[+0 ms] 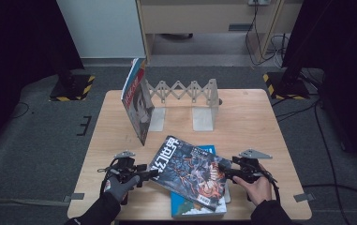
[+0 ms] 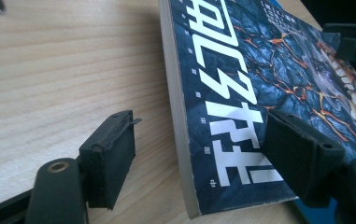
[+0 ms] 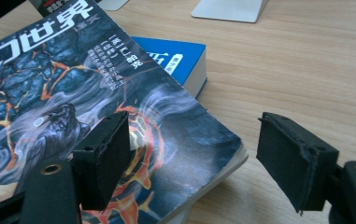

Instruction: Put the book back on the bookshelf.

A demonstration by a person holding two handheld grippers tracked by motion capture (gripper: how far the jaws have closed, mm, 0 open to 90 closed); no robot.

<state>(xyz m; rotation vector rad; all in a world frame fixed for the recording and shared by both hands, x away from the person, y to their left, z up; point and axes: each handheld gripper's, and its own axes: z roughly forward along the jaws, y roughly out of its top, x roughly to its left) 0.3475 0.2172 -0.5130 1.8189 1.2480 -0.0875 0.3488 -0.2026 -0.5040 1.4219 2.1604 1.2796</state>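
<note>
— Dark magazine (image 1: 189, 174) first: where does it lie?

— Near the front edge of the wooden table (image 1: 256, 117), cover up and skewed, resting on top of a blue book (image 1: 207, 150) whose corners stick out beyond it at the far and near sides.

— And the left gripper (image 1: 147, 174)?

— At the magazine's left edge. In the left gripper view its jaws stand spread, one over the bare table, the other above the cover (the spine edge sits between them), and neither pad presses on the paper.

— The right gripper (image 1: 227, 174)?

— At the magazine's right corner. In the right gripper view its jaws are spread too: one hangs over the cover's orange and grey artwork, the other over bare wood past the corner. I see no pinch there either.

— Anything else on the table?

— Farther back, a second magazine (image 1: 136, 101) stands upright, leaning at the left end of a pale folding rack (image 1: 185, 93) with a zigzag lattice. Both stand well apart from the stack in front.
</note>
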